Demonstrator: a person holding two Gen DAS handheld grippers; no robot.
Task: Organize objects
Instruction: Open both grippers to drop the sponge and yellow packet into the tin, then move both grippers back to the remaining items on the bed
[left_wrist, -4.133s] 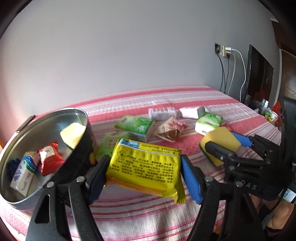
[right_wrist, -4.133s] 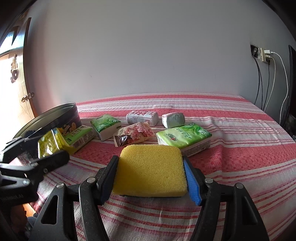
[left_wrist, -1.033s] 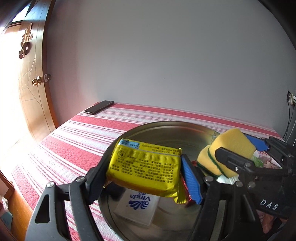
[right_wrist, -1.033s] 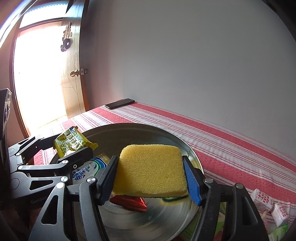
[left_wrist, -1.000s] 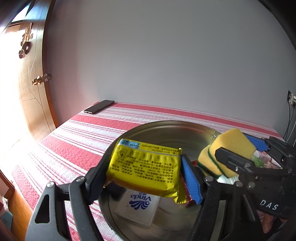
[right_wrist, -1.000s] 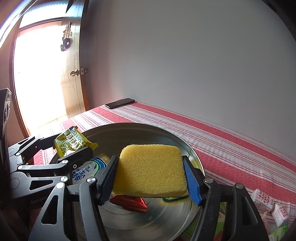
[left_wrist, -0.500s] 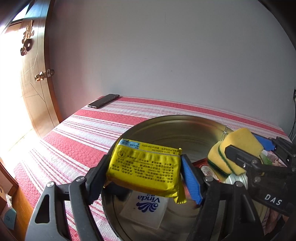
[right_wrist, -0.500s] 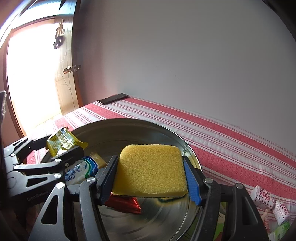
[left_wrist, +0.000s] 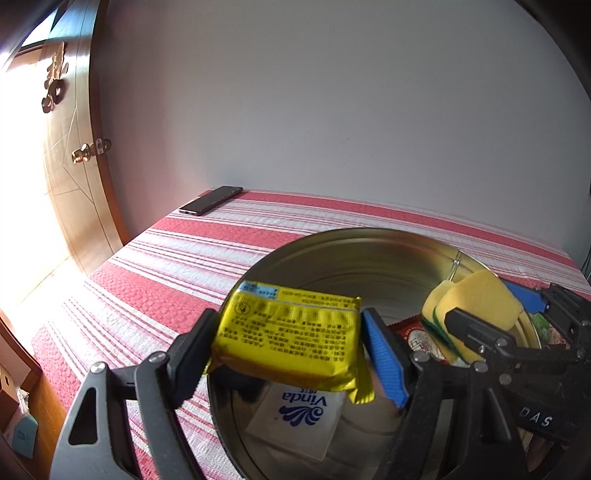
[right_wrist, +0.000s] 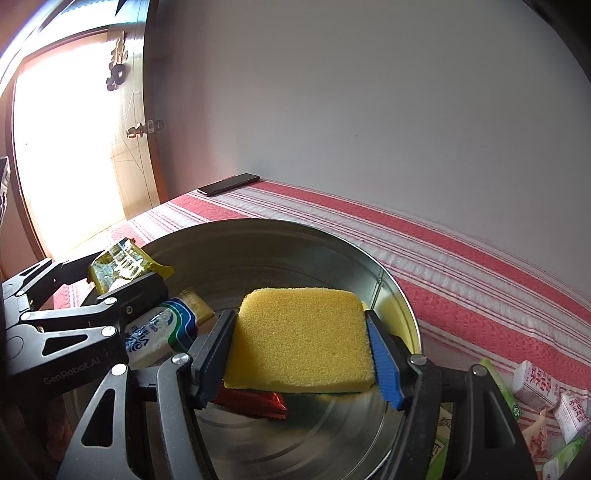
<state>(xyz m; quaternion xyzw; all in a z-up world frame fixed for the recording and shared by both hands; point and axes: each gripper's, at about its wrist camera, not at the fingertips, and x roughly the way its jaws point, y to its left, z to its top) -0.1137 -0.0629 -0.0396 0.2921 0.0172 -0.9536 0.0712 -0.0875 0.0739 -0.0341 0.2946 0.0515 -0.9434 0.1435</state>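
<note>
My left gripper (left_wrist: 291, 354) is shut on a yellow snack packet (left_wrist: 288, 336) and holds it over the near left rim of a round metal tin (left_wrist: 369, 251). My right gripper (right_wrist: 301, 350) is shut on a yellow sponge (right_wrist: 303, 339) with a green underside, held over the tin (right_wrist: 258, 236). In the left wrist view the right gripper (left_wrist: 491, 314) and sponge (left_wrist: 476, 299) hang at the tin's right side. In the right wrist view the left gripper (right_wrist: 96, 280) and packet (right_wrist: 122, 264) are at the tin's left. Inside lie a white Vinda tissue pack (left_wrist: 299, 417) and a red wrapper (right_wrist: 255, 402).
The tin stands on a bed with a red and white striped cover (left_wrist: 177, 258). A black phone (left_wrist: 210, 199) lies at the bed's far corner by the wall. A wooden door (left_wrist: 70, 147) is at the left. Several small packs (right_wrist: 546, 398) lie on the bed right of the tin.
Both grippers have stayed shut on their loads and moved a little further in over the tin. The sponge sits slightly lower in the tin.
</note>
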